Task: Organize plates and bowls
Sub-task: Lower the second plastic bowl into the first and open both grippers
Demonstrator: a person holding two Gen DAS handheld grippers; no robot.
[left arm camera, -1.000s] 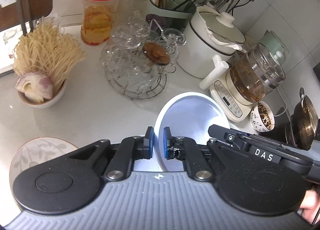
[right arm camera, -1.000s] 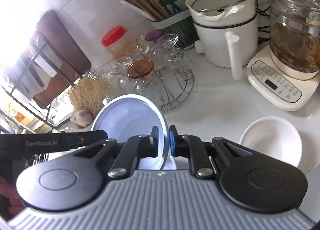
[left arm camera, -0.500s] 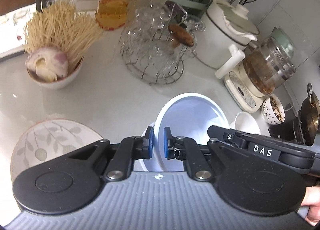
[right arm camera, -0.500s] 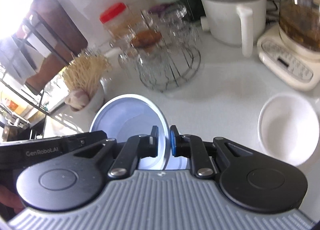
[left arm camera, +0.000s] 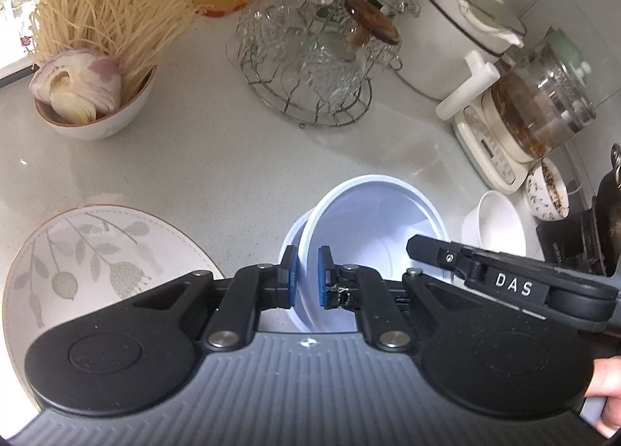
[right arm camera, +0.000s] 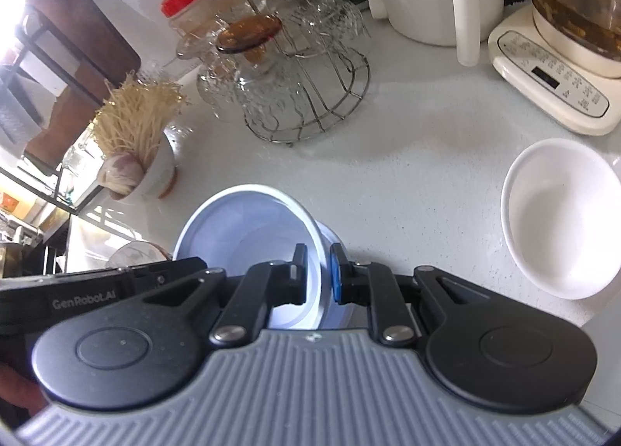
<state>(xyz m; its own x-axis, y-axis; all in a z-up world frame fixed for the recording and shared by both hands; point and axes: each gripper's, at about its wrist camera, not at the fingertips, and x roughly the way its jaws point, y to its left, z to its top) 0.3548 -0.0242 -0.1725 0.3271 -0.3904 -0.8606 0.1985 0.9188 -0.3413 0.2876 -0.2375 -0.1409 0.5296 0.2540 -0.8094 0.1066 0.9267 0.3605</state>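
Pale-blue round plastic bowl (left arm camera: 372, 221) tilted above grey countertop (left arm camera: 217, 159); left gripper (left arm camera: 306, 283) and right gripper (right arm camera: 317, 275) each pinch opposite rim walls.

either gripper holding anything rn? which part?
Both hold the blue bowl by its rim, on opposite sides: left gripper and right gripper each have one finger inside the wall, one outside.

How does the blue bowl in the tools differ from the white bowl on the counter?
The blue bowl is pale blue with a white rim; the white bowl is plain white. The blue bowl is clamped at opposite rims by the left tool and the right tool, while the white bowl sits free on the counter. The blue bowl is tilted; the white bowl rests upright. Both are empty.
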